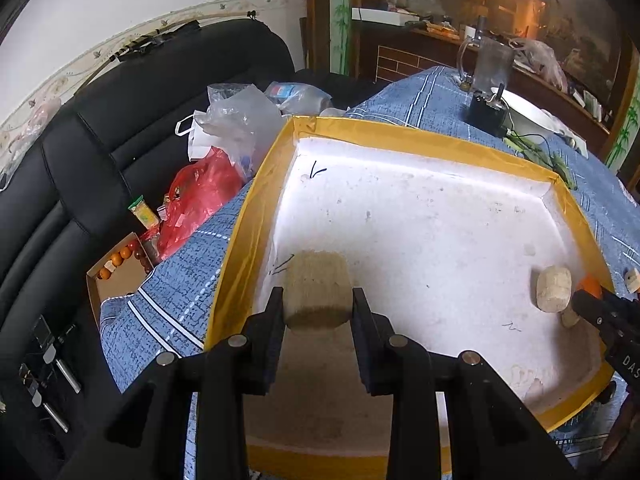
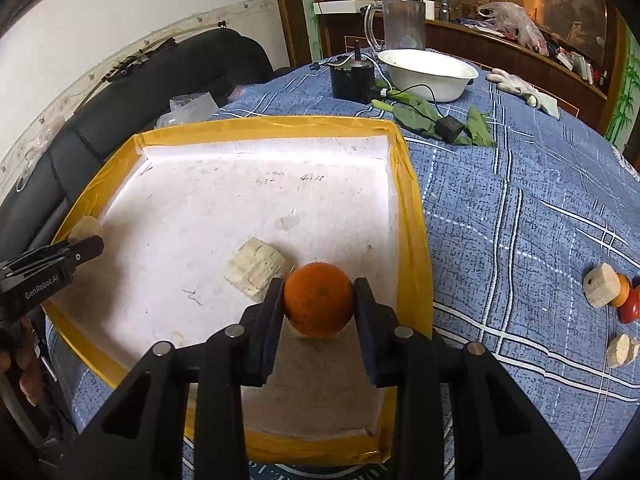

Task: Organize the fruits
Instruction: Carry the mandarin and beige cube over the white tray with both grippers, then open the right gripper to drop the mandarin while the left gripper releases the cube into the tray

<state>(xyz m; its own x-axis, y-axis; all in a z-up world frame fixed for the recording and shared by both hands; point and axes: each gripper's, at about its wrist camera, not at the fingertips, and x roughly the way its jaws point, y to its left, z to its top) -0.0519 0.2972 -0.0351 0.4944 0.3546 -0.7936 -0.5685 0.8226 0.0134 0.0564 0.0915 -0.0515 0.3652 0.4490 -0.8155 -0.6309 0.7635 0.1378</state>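
— Right gripper [image 2: 319,304] first: jaws closed on the orange [image 2: 319,305], low over the tray's [image 2: 412,216] near right corner.

— And the left gripper [image 1: 318,300]?

— Clamped on a tan block [image 1: 316,289], near the tray's left wall. Both are carrying, neither is free.

— Where does the orange go?

— My guess: straight down. White tray floor lies right beneath it, with a pale block [image 2: 256,268] just beside it to the left, so it should be set a little clear of that.

— Anything left outside?

— Yes — on the worktop [image 2: 520,208], well to the right, another block [image 2: 602,290] against a red piece [image 2: 630,308], and a smaller block [image 2: 621,351]. The right gripper is the nearer one for those.
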